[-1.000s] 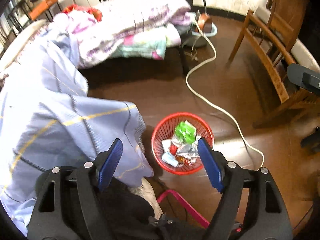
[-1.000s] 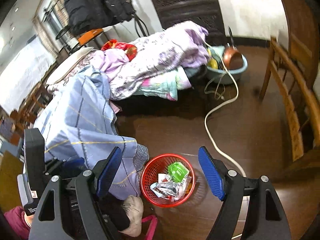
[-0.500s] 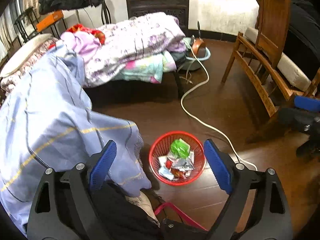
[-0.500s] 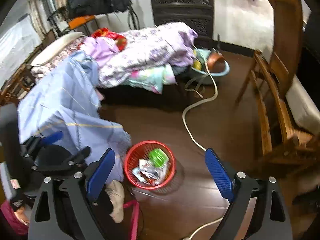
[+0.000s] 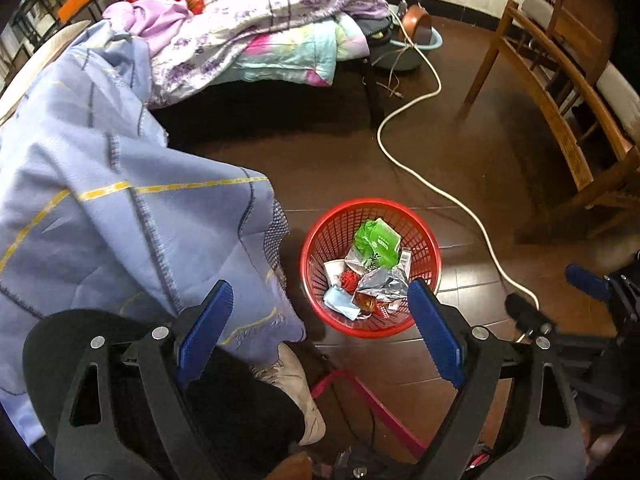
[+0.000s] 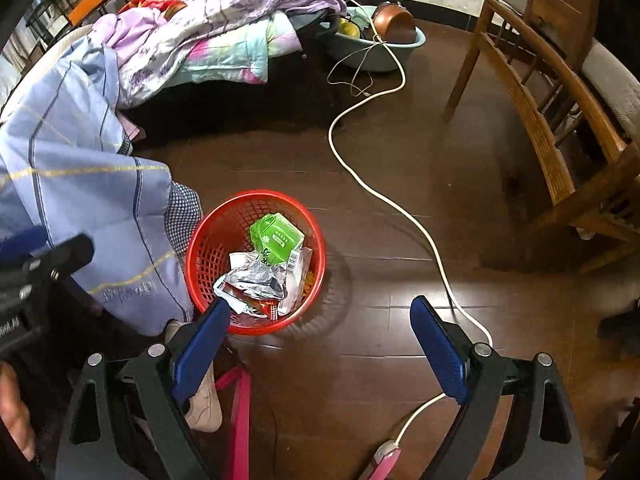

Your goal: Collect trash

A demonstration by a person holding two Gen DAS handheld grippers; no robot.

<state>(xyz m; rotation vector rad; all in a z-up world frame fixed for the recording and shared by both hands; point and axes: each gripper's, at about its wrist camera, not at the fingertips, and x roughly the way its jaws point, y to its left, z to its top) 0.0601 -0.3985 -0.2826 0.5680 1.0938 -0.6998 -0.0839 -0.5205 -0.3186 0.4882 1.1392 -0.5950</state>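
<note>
— Left wrist view, status of jaws?
— Left gripper (image 5: 320, 330) spread wide, nothing between pads. Right gripper (image 6: 320, 354) likewise spread, empty, above bare dark floor (image 6: 400, 208).
— Location of trash?
— Inside red basket (image 5: 320, 240) on floor: green carton (image 5: 378, 242), silver wrapper (image 5: 380, 286), blue mask (image 5: 340, 307). Basket just beyond left gripper's fingertips, beside blue blanket (image 5: 100, 200). White cable (image 5: 440, 192) running past, near wooden chair (image 5: 560, 120).
</note>
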